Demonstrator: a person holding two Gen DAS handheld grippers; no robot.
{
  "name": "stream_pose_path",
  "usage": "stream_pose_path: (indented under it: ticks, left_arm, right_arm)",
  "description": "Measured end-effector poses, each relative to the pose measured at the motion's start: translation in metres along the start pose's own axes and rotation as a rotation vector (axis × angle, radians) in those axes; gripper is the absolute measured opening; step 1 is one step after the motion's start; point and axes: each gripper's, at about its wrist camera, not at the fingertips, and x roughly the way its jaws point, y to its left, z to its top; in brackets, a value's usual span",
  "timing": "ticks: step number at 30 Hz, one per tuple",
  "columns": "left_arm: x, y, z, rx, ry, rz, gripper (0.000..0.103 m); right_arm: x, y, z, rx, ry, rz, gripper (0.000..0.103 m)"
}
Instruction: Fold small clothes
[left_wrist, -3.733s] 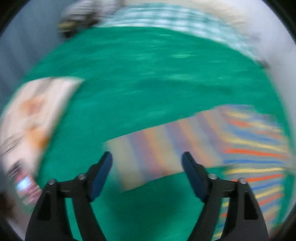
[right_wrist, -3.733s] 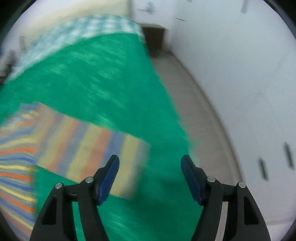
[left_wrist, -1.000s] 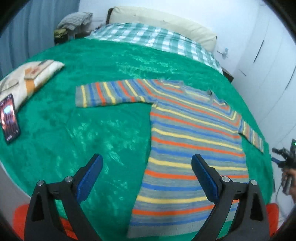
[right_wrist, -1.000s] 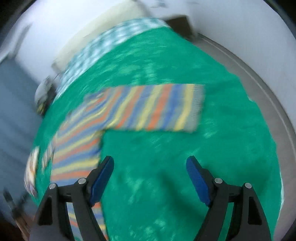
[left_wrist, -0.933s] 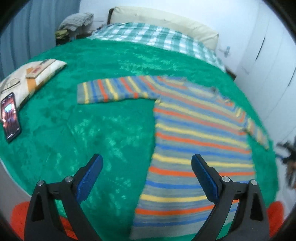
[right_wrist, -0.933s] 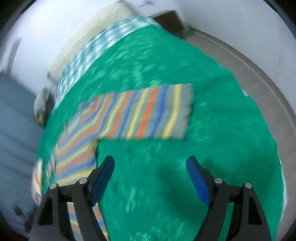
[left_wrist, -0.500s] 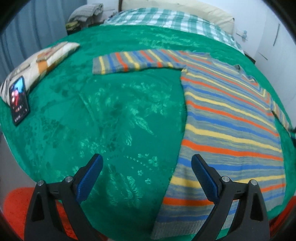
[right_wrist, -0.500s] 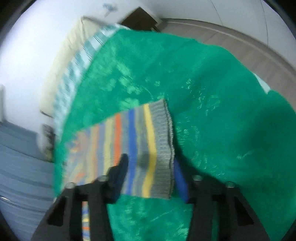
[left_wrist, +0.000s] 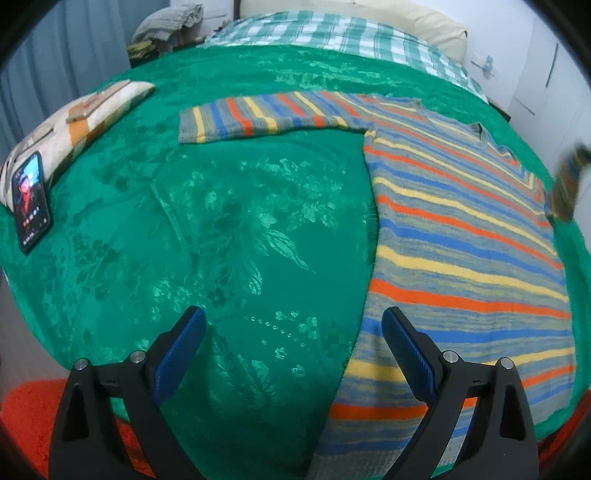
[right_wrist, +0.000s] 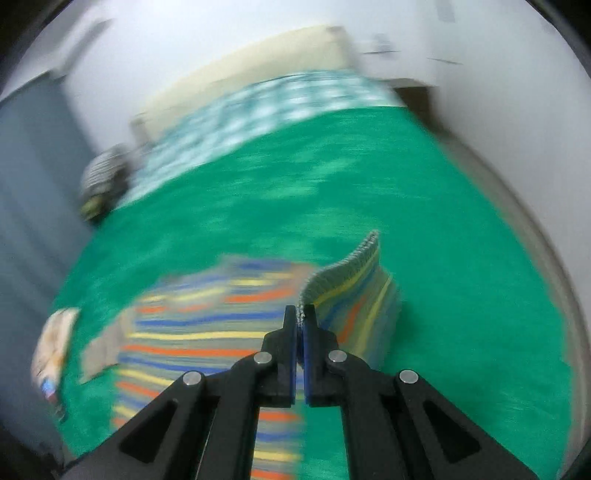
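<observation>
Since half a second earlier the right gripper had clamped its fingers on the cuff of the multicoloured striped knit sweater lying flat on the green bedspread and lifted it, while the left gripper hovered with fingers apart; that thin edge grip might slip.

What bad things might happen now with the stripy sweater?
The right tool pinches only the very edge of the sleeve cuff, so the knit might slip out mid-fold. The left tool hangs open above the blanket, pinning nothing, so pulling the sleeve could drag the sweater crooked. The phone lies near the bed's edge; a tugged blanket might tip it off.
</observation>
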Motion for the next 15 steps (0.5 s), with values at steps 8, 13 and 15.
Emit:
stream_pose_path:
  ticks: [8, 13, 15]
  left_arm:
    - [0.014, 0.009, 0.000, -0.044, 0.061, 0.020, 0.097]
    - [0.015, 0.010, 0.001, -0.050, 0.066, 0.003, 0.097]
    - [0.018, 0.008, 0.002, -0.049, 0.074, -0.001, 0.097]
  right_arm:
    - [0.110, 0.084, -0.027, 0.071, 0.207, 0.402, 0.061]
    - [0.101, 0.034, -0.037, 0.292, 0.158, 0.656, 0.075]
    - [0.095, 0.011, -0.031, 0.309, 0.137, 0.589, 0.075]
